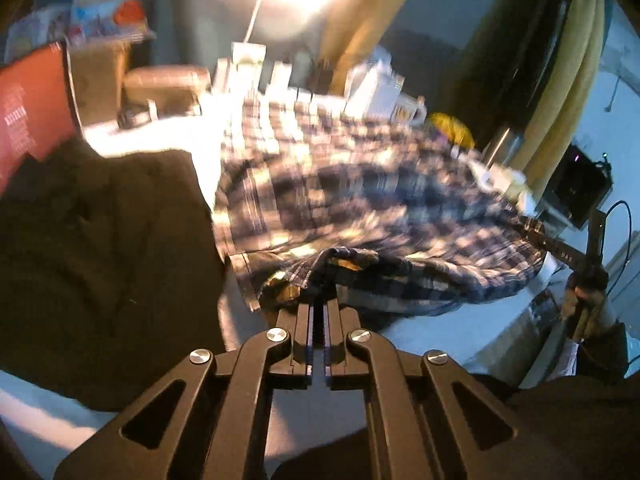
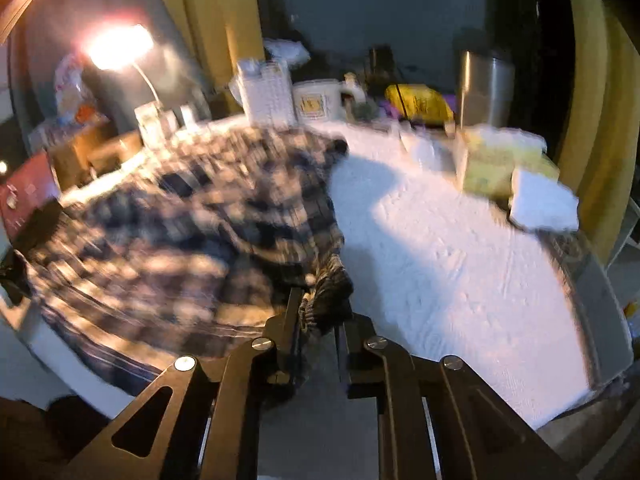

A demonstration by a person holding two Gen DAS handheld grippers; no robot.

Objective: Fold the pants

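Observation:
The plaid pants [image 1: 360, 200] lie spread and rumpled over the white table top [image 2: 460, 248], blurred by motion in both views. My left gripper [image 1: 319, 300] is shut on a bunched edge of the pants at their near side. My right gripper [image 2: 320, 304] is shut on the gathered elastic waistband [image 2: 330, 292] at the pants' right end [image 2: 180, 220]. In the left wrist view the right gripper [image 1: 552, 240] shows at the far right, held in a hand [image 1: 580, 300], gripping the fabric's corner.
A dark garment [image 1: 100, 248] lies left of the pants. A lit lamp [image 2: 120, 46], white boxes [image 2: 268, 94], a mug [image 2: 320, 98], a yellow bag [image 2: 420, 102], a steel canister [image 2: 486, 88] and folded white cloths [image 2: 544, 200] line the back and right of the table.

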